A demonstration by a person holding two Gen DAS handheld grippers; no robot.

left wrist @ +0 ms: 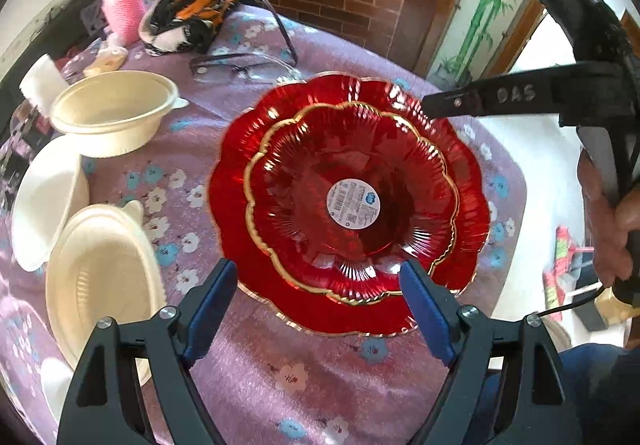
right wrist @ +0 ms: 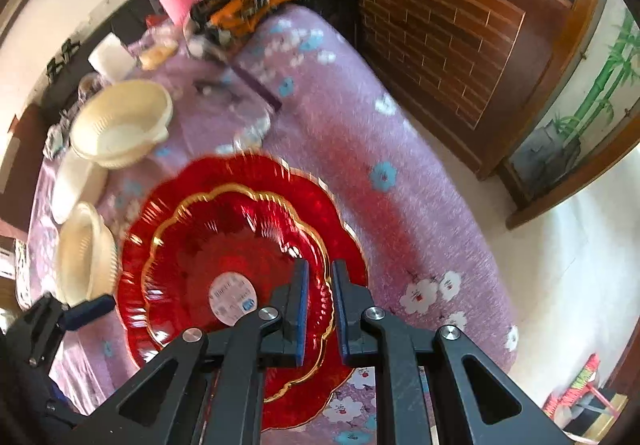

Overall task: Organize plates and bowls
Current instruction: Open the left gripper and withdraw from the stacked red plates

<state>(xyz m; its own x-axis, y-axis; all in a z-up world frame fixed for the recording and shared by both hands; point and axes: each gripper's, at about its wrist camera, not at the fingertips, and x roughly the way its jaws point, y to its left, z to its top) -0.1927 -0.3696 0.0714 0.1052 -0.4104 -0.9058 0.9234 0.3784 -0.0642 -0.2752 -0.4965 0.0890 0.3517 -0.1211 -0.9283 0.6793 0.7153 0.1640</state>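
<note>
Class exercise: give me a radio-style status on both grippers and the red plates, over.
Left gripper open, at the near rim of the stacked red plates. Right gripper over their rim, jaws narrowly apart, holding nothing. Cream bowls beside the stack, glasses behind.

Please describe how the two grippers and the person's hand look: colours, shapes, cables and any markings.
Both grippers have black angular frames with triangular cut-outs, silver round pivot bolts and blue pads on two flat fingers. The left gripper shows this plainly. The right gripper matches; its side bears pale letters reading roughly "DAS", a green light above, and a thin black cable below. The bare hand grips its handle.
</note>
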